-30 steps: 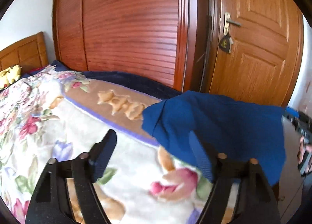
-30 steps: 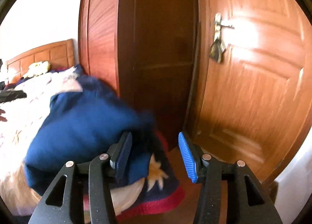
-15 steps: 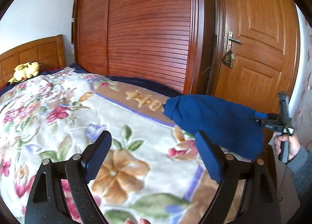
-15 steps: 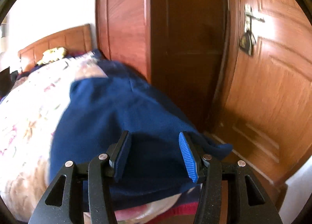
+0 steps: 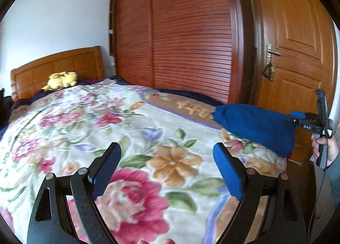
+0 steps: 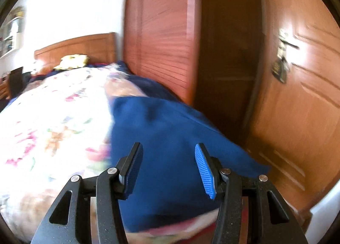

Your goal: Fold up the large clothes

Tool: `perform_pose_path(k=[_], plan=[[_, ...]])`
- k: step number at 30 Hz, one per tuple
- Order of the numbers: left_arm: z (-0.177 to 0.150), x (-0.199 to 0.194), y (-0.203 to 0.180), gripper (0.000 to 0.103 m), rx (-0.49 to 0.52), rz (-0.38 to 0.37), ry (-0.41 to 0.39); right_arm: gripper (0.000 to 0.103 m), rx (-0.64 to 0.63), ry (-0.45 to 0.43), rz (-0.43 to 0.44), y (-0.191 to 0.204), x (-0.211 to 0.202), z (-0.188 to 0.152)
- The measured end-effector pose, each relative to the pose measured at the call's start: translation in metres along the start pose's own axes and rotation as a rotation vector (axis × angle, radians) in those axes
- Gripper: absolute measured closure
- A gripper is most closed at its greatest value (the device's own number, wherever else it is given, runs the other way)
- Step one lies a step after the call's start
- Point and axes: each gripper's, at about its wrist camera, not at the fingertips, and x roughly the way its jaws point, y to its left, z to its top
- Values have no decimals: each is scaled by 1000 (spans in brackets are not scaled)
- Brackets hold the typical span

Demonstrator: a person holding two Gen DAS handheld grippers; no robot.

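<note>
A folded dark blue garment (image 5: 255,125) lies at the far right corner of the bed, on the floral blanket (image 5: 106,129). It fills the lower middle of the right wrist view (image 6: 167,137). My left gripper (image 5: 167,165) is open and empty, held over the blanket well left of the garment. My right gripper (image 6: 167,165) is open, its jaws standing over the garment's near edge with nothing pinched between them. It also shows in the left wrist view (image 5: 306,119), held by a hand at the garment's right end.
A slatted wooden wardrobe (image 5: 180,37) and a wooden door (image 5: 297,52) stand close behind the bed's right side. A wooden headboard (image 5: 57,69) with a yellow plush toy (image 5: 61,80) is at the far left. The bed's corner drops off under the garment.
My left gripper has pulled back and left from the garment, so more blanket shows. My right gripper has swung from the door toward the garment and now hovers over it.
</note>
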Motion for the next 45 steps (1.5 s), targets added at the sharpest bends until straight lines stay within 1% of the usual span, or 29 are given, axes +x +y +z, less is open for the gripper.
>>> perform_pose_path(k=[3,7,10,11,14,15,16,17,20,23,25,26,27,28,29,30,33,34,36,39,42,45], plan=[[-8,-23,16,14,-8,47,-6,50,-21,-38,93,43,-21,8],[-19,-45,39,14,-24,119,3,40,-59,-74,213,108,-39,15],[-31,-66,59,14,-35,176,-3,34,-86,-77,312,157,-47,17],[-37,-74,68,14,-37,206,-3,33,-94,-78,335,172,-52,17],[-50,-87,86,14,-44,266,5,31,-114,-82,401,221,-62,15],[-56,-92,93,14,-52,276,8,31,-117,-83,417,231,-67,12],[-62,-97,102,14,-67,290,11,31,-120,-85,432,249,-71,9],[-67,-100,108,14,-77,301,13,31,-120,-87,444,256,-65,9],[-84,-109,129,14,-110,351,20,31,-111,-94,485,301,-70,-2],[-105,-120,150,14,-135,433,23,31,-99,-92,532,338,-67,-9],[-116,-126,160,14,-153,473,23,31,-93,-87,563,354,-61,-13],[-123,-130,166,14,-158,502,18,31,-97,-86,572,359,-61,-16],[-128,-133,170,14,-157,529,16,31,-103,-88,581,364,-49,-18],[-134,-135,174,14,-153,568,14,31,-110,-91,587,373,-47,-19],[-139,-135,178,14,-158,585,15,31,-113,-92,589,375,-23,-19],[-143,-136,182,14,-168,594,16,31,-121,-95,591,380,-23,-21],[-158,-138,196,14,-220,595,9,31,-154,-106,573,384,15,-19],[-161,-140,197,14,-226,602,7,31,-158,-109,568,386,19,-21],[-167,-140,203,14,-237,620,2,31,-165,-111,565,393,17,-26],[-173,-140,212,14,-264,624,2,31,-173,-113,553,401,24,-32],[-175,-139,214,14,-264,643,2,31,-168,-103,553,404,24,-36],[-175,-138,215,14,-266,643,2,31,-154,-102,554,400,25,-35]])
